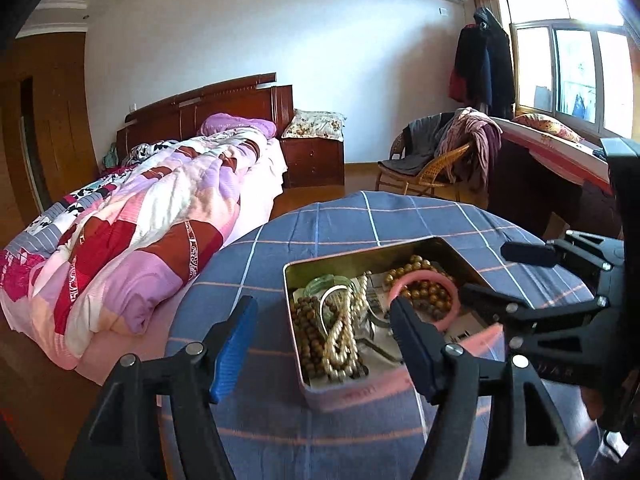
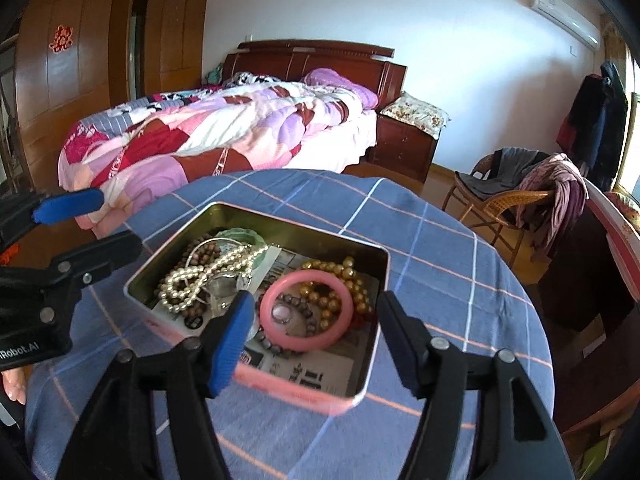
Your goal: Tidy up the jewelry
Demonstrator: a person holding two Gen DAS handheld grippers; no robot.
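An open pink metal tin [image 2: 256,220] stands on the round table and holds jewelry: a pink bangle [image 2: 306,340], a pearl necklace [image 2: 208,276], gold beads [image 2: 340,270], dark wooden beads [image 2: 192,254] and a green bangle [image 2: 240,236]. My right gripper [image 2: 316,304] is open, its fingers hanging over the tin on either side of the pink bangle. My left gripper [image 1: 324,308] is open beside and over the tin [image 1: 348,394]. The pink bangle [image 1: 448,314] and pearl necklace [image 1: 340,340] also show in the left wrist view.
The table wears a blue checked cloth [image 2: 440,272]. A bed with a patchwork quilt [image 2: 224,132] lies behind it. A wicker chair draped with clothes [image 2: 520,196] stands at the right, near a desk and window [image 1: 572,72].
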